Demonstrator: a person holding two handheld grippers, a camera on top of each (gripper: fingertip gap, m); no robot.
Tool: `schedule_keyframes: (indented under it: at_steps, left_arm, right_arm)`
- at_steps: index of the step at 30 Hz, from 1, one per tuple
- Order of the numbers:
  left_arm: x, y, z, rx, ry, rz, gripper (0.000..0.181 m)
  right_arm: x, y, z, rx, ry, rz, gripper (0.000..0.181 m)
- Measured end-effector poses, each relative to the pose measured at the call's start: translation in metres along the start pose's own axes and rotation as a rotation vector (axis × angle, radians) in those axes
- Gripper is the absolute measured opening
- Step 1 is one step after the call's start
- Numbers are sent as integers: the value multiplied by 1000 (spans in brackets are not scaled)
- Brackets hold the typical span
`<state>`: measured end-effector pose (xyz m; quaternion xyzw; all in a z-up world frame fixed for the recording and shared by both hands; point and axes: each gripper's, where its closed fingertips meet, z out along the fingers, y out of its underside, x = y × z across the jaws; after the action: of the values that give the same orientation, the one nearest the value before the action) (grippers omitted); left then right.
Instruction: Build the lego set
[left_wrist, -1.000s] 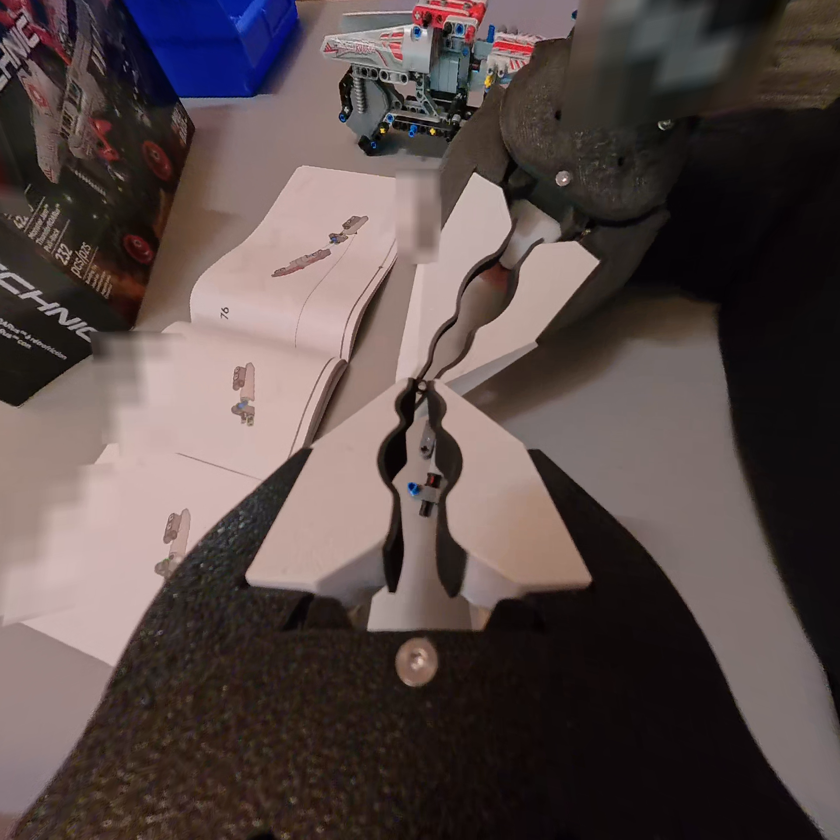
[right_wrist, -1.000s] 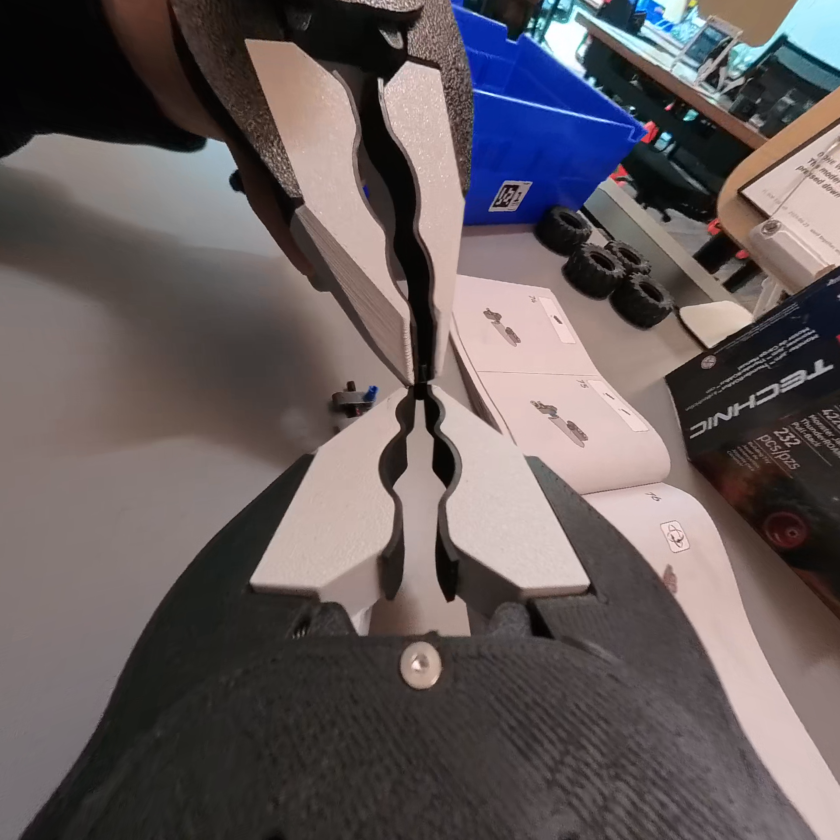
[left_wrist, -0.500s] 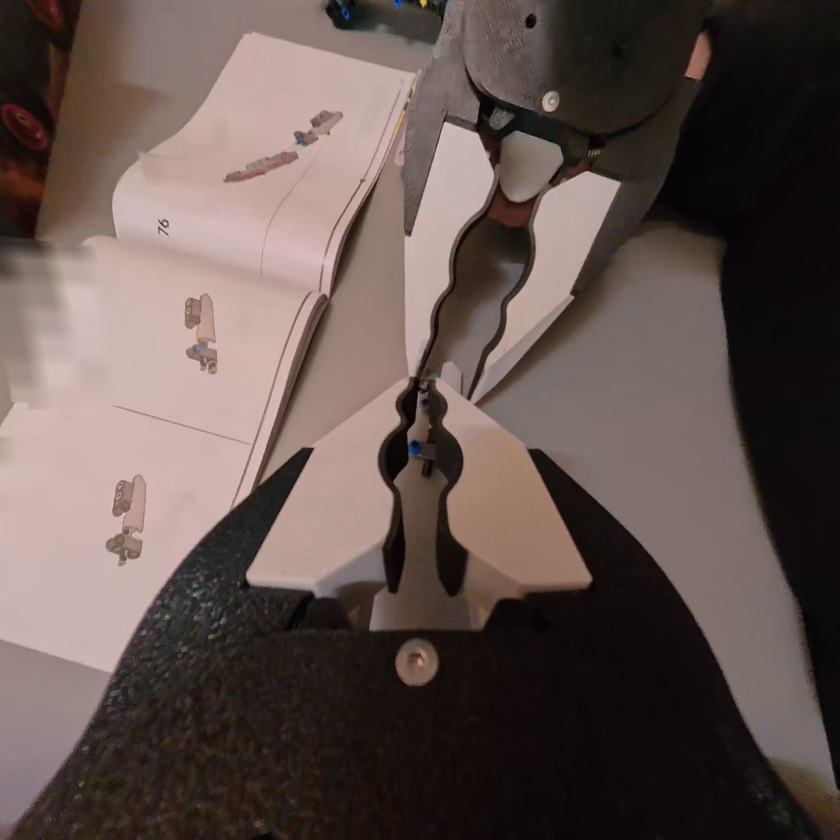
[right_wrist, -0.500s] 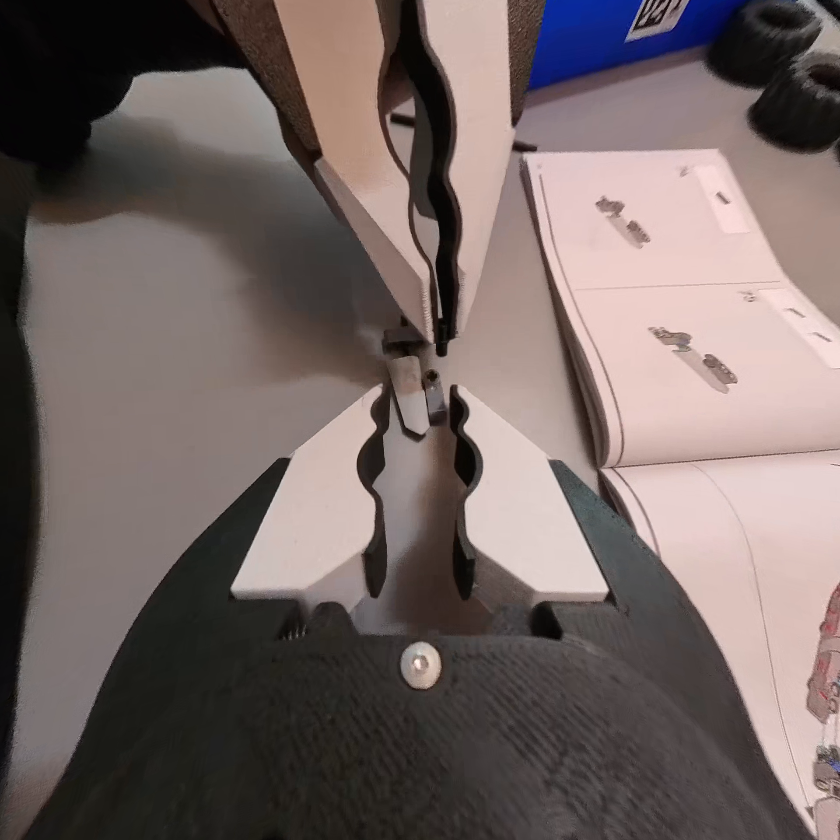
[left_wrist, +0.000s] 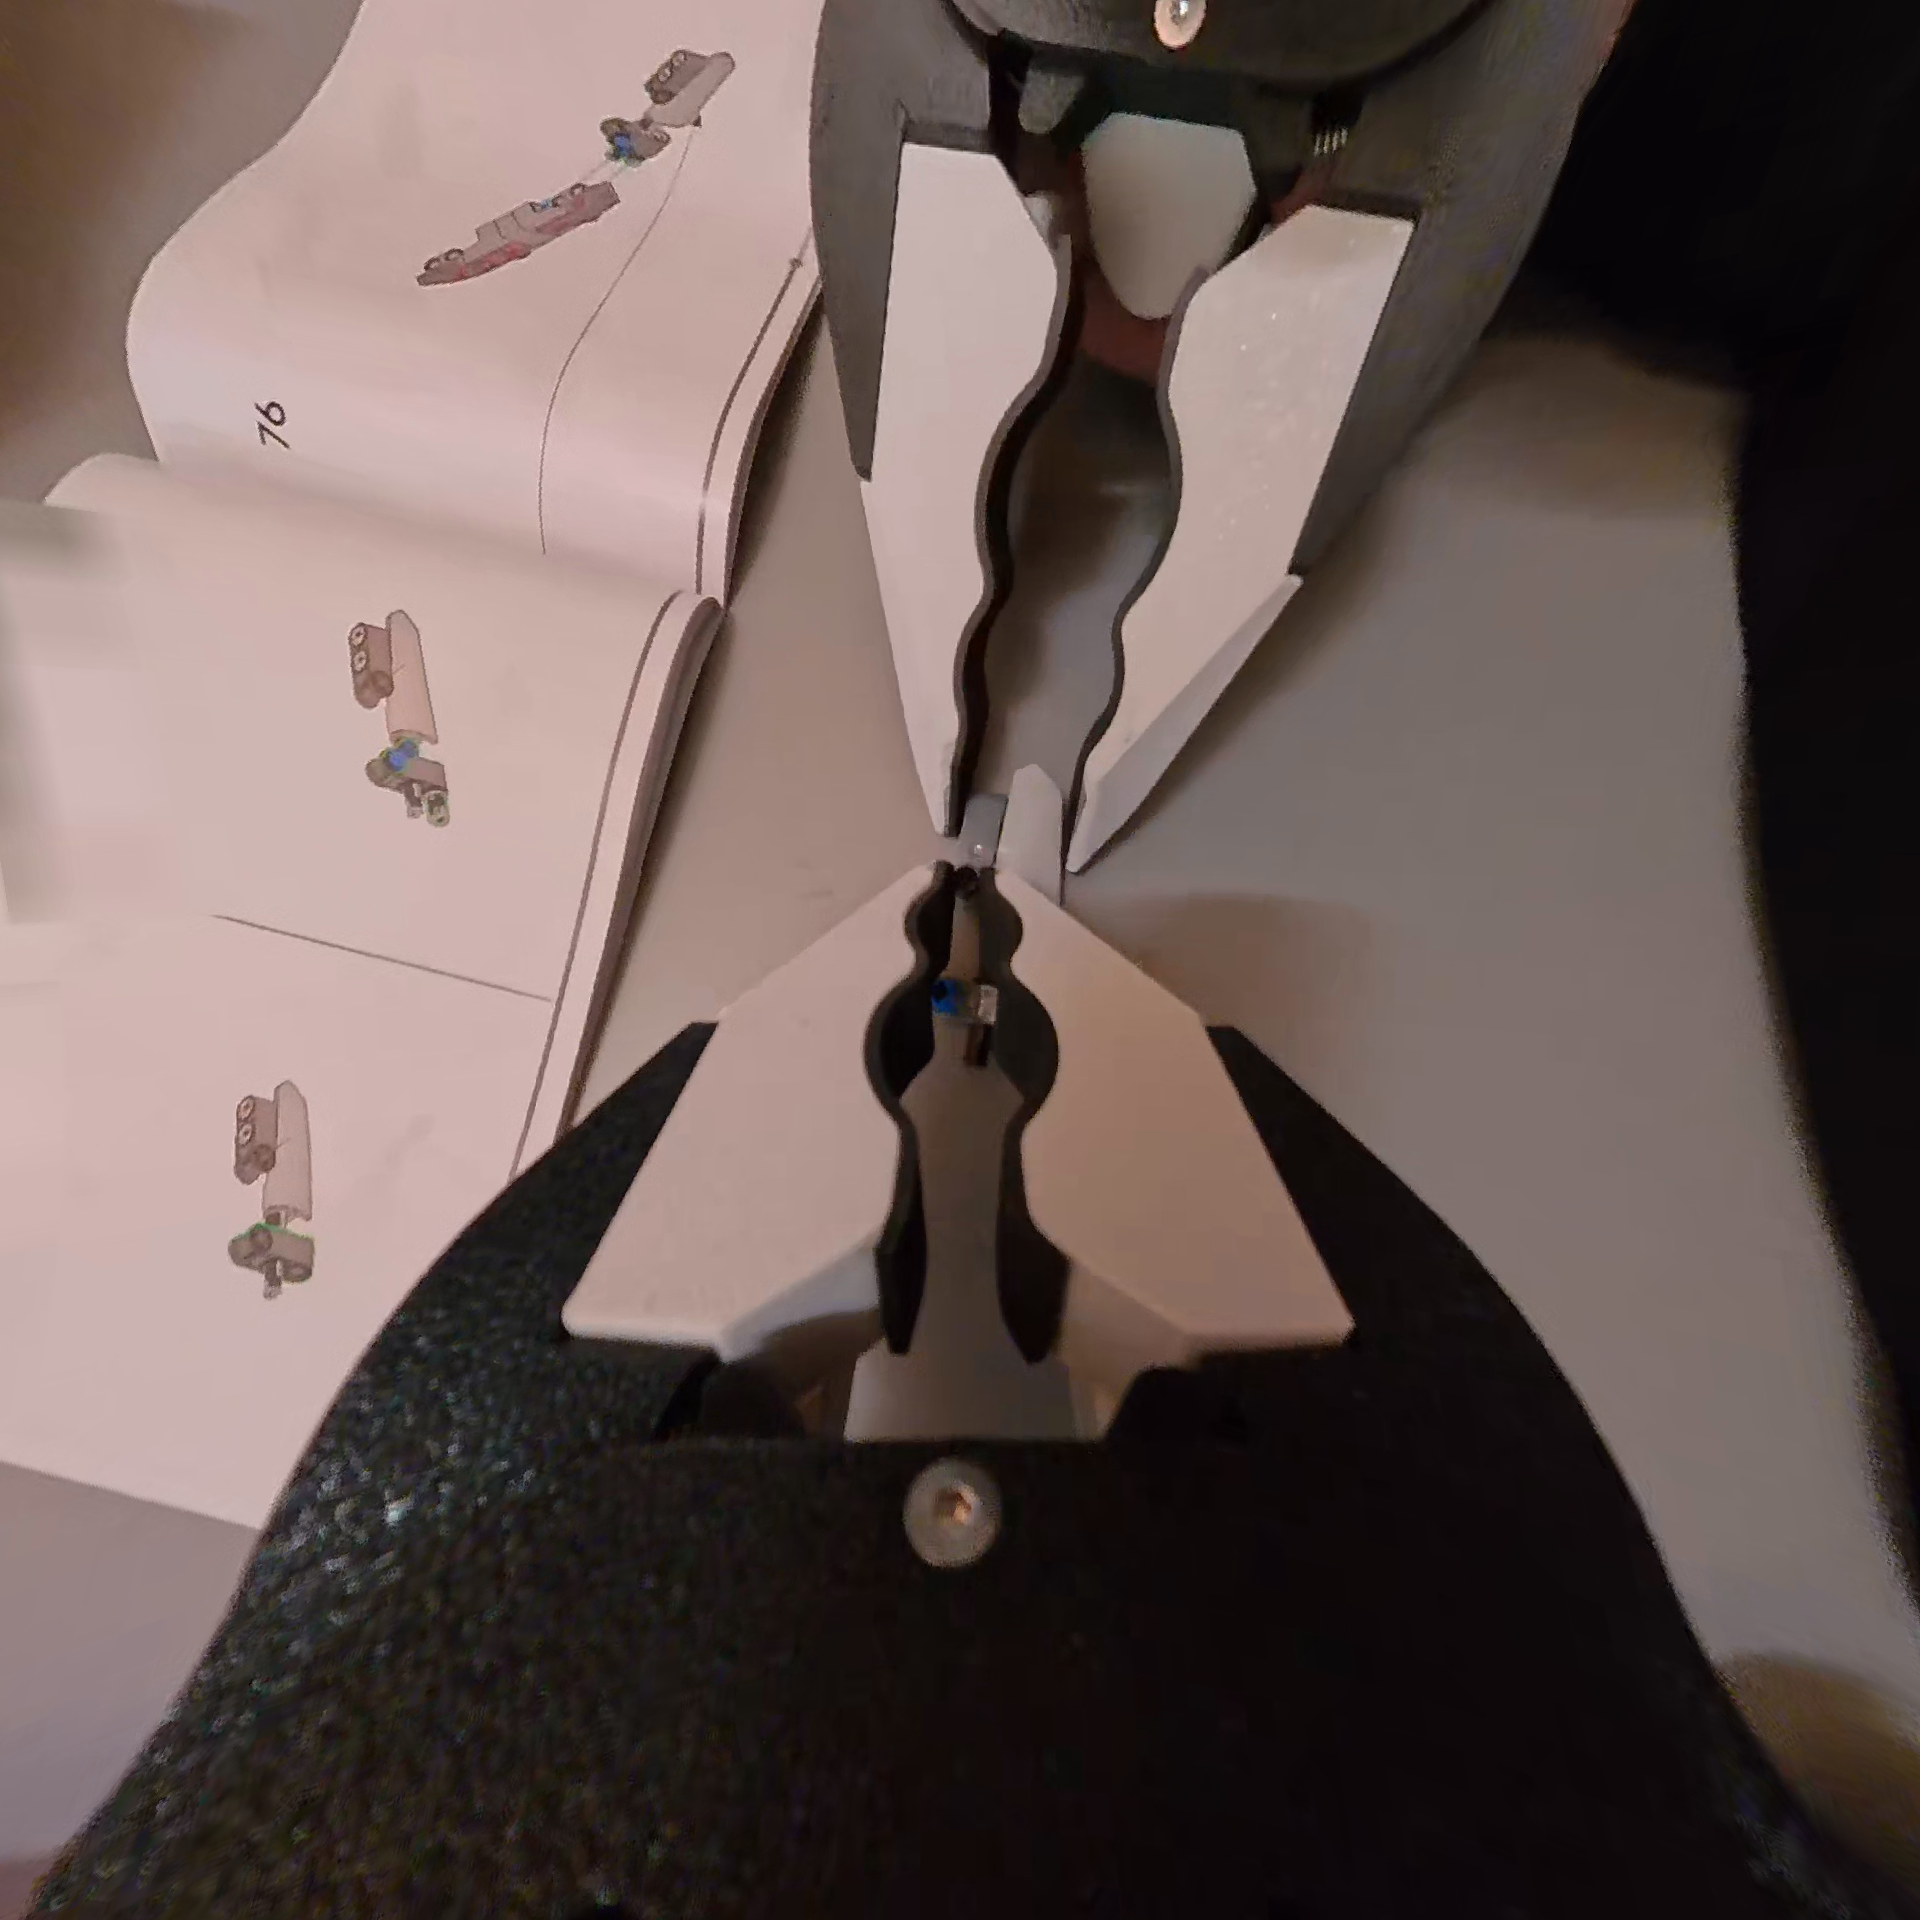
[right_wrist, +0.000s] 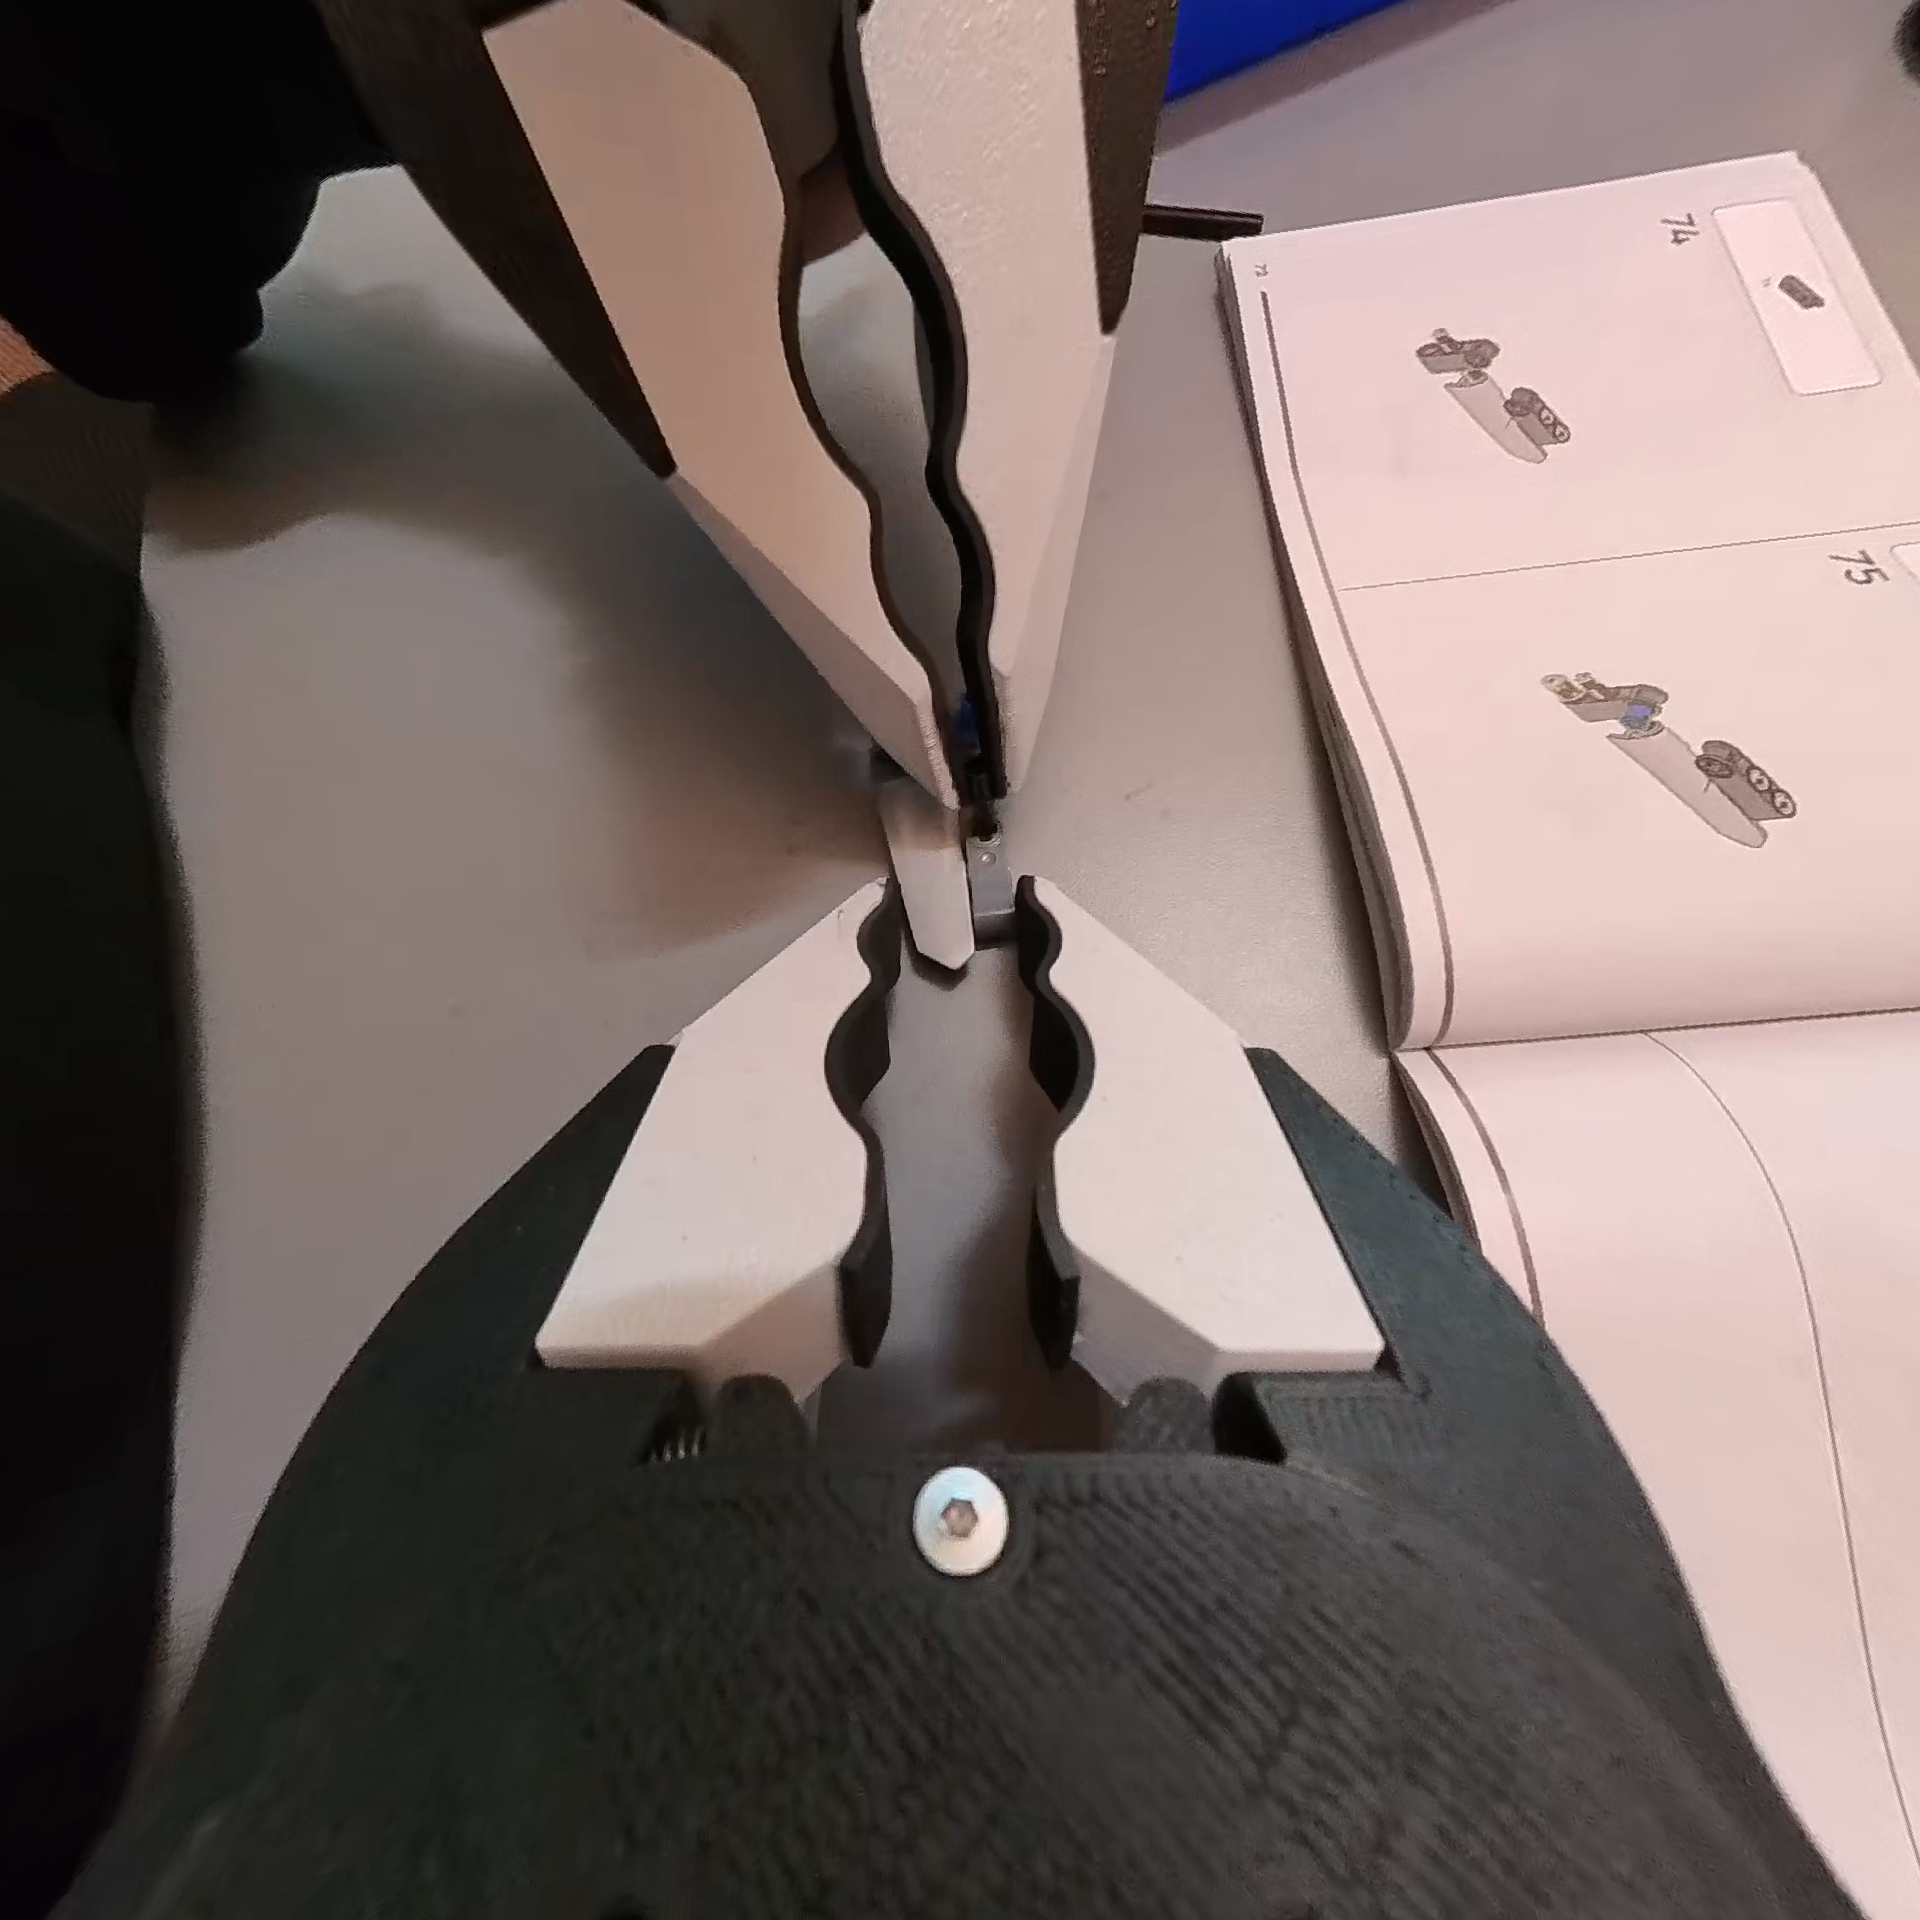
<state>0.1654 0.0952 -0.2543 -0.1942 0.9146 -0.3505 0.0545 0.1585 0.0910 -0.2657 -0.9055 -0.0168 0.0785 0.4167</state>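
Lego parts: 2 small sub-assemblies, meeting tip to tip over grey table (left_wrist: 1455, 935). No. 1: black pin piece (left_wrist: 971, 1023) w/ blue connector, pinched at tips of left gripper (left_wrist: 966, 883), jaws narrow, closed on it. No. 2: light-grey panel piece (right_wrist: 935, 894) w/ dark-grey block alongside, sitting between tips of right gripper (right_wrist: 951, 904); jaws part-open around it, can't tell if actually gripping. Pin end of no. 1 touches block of no. 2. Instruction booklet (right_wrist: 1610, 623): 1, open, just beside grippers on table; step diagrams and printed step numbers visible on pages. Blue bin corner (right_wrist: 1195, 62) at far edge, 1. Dark sleeve (right_wrist: 73, 935) at left of right wrist view.
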Motion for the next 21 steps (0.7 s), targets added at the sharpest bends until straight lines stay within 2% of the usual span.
schedule_keyframes:
  at_steps: [10,16,21]
  left_arm:
    - [0,0,3,-26,-33,73,1]
    - [0,0,3,-34,-22,0,1]
    - [0,0,4,-10,-71,18,1]
  right_arm:
    - [0,0,1,-5,13,-19,20]
    - [0,0,0,-5,16,-22,20]
    - [0,0,1,-6,23,-30,20]
